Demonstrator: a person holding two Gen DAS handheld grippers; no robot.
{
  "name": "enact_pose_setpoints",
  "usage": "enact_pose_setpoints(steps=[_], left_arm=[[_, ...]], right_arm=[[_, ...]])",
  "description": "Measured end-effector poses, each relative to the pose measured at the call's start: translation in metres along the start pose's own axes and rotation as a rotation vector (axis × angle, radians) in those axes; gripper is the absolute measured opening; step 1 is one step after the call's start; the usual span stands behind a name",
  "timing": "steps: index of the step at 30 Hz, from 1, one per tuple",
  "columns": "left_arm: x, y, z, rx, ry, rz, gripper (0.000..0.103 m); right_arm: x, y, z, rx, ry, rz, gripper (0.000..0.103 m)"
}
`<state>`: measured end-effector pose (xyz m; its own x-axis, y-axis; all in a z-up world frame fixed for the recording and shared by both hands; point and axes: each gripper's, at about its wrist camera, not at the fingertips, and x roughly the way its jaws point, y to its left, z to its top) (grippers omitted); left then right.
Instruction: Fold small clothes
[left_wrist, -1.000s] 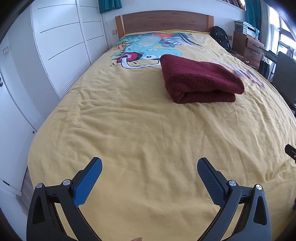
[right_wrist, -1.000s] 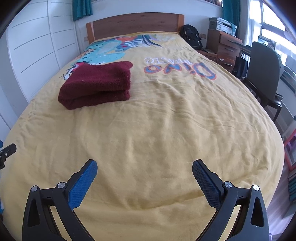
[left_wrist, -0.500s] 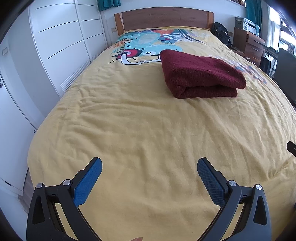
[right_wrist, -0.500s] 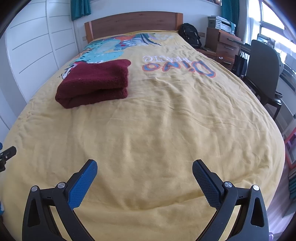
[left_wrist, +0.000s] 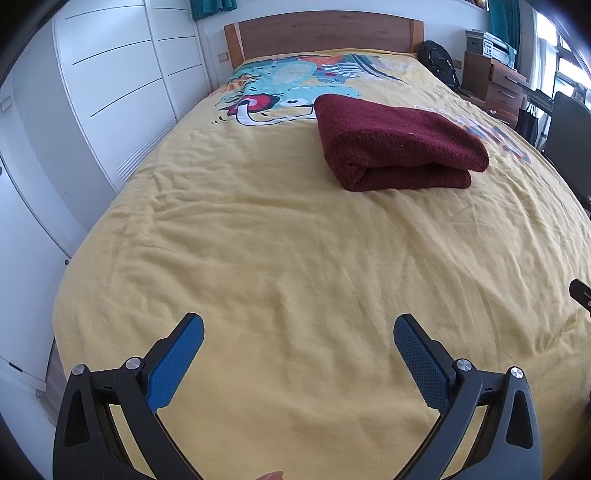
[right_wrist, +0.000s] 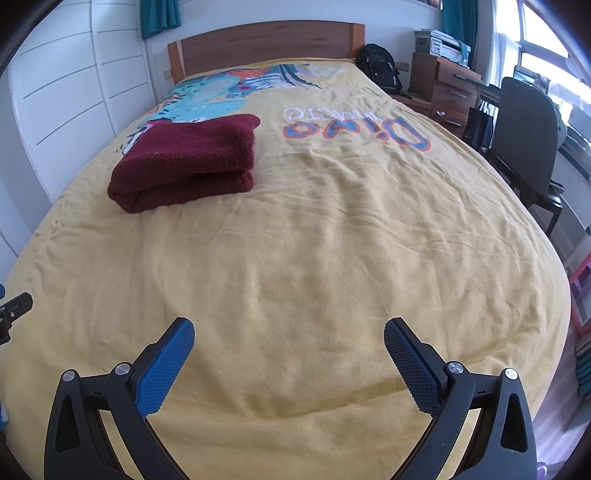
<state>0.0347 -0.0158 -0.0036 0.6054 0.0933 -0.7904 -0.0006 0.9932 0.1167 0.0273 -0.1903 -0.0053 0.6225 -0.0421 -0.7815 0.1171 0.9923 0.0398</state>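
Note:
A folded dark red fleecy garment (left_wrist: 399, 144) lies on the yellow bedspread (left_wrist: 280, 251), far ahead and right of centre in the left wrist view. In the right wrist view the garment (right_wrist: 184, 162) lies far ahead on the left. My left gripper (left_wrist: 298, 328) is open and empty, low over the near end of the bed. My right gripper (right_wrist: 289, 332) is open and empty too, also over the near end. Both are well short of the garment. The edge of the other gripper (left_wrist: 581, 291) shows at the right in the left wrist view.
White wardrobe doors (left_wrist: 110, 81) run along the left of the bed. A wooden headboard (right_wrist: 266, 40) stands at the far end. A black backpack (right_wrist: 380, 62), a wooden drawer unit (right_wrist: 443, 85) and a dark chair (right_wrist: 528, 129) stand on the right.
Both views have tilted down a little and the garment sits lower in each frame. Both grippers stay open and empty.

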Motion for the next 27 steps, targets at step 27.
enact_pose_setpoints(steps=[27], left_arm=[[0.0017,-0.0005,-0.0033,-0.006,0.002,0.037,0.101]], right_arm=[[0.0017,-0.0008,-0.0017,0.003,0.001,-0.002,0.103]])
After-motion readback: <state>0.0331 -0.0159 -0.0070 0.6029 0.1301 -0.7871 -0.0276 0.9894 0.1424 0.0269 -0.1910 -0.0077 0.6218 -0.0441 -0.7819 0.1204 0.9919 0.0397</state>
